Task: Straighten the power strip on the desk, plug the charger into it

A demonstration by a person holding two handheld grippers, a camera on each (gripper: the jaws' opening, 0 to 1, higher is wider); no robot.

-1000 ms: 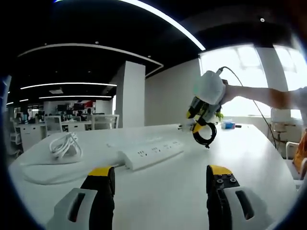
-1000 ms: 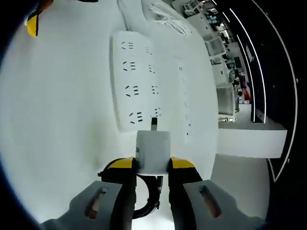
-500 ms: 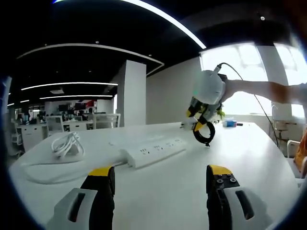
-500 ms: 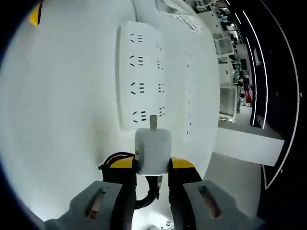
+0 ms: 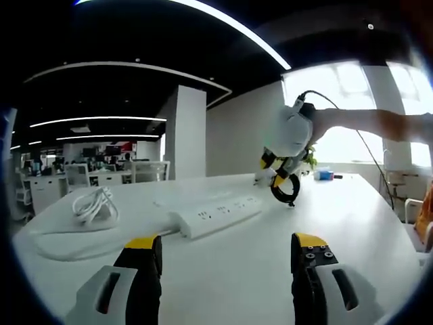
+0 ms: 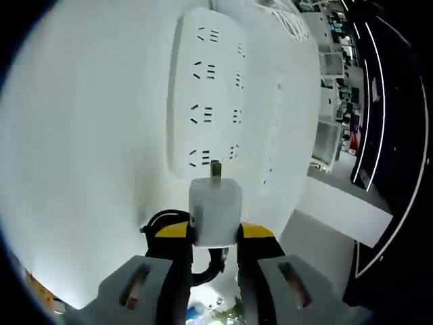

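Charger (image 6: 214, 211) nearer power strip (image 6: 206, 95) now

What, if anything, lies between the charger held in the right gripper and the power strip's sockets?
Nothing visible. The right gripper holds the charger with its prong pointing at the near end of the power strip; only open air shows between them.

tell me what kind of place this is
Most likely an open-plan office: rows of desks with chairs in the background, long ceiling light strips, and a large white table holding a power strip.
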